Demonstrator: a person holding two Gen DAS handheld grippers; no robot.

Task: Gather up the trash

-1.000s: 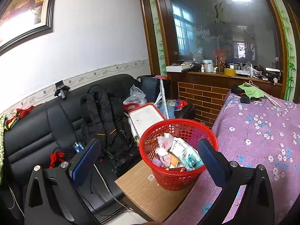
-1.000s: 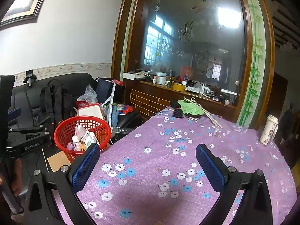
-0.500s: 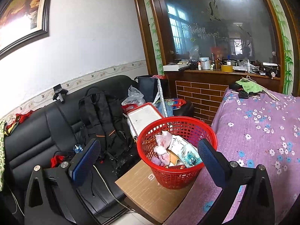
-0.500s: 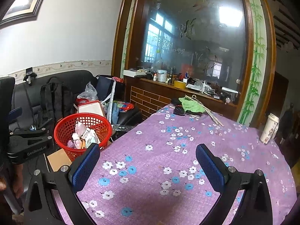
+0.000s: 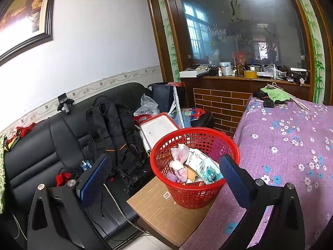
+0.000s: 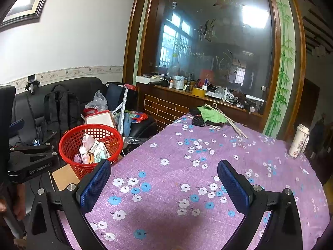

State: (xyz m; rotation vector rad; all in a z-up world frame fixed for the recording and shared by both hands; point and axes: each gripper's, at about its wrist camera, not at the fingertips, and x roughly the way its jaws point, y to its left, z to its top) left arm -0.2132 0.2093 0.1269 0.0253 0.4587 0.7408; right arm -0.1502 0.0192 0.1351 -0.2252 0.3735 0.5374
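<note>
While upright, red basket [image 5: 194, 166] mouth up, trash [image 5: 193, 166] inside.

red mesh basket [image 5: 194, 166] is sitting upright on a cardboard box [image 5: 166, 210], holding crumpled wrappers [image 5: 193, 164] inside.

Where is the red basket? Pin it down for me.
The red basket sits on a cardboard box between the black sofa and the purple-clothed table; the right wrist view shows it at left.
</note>
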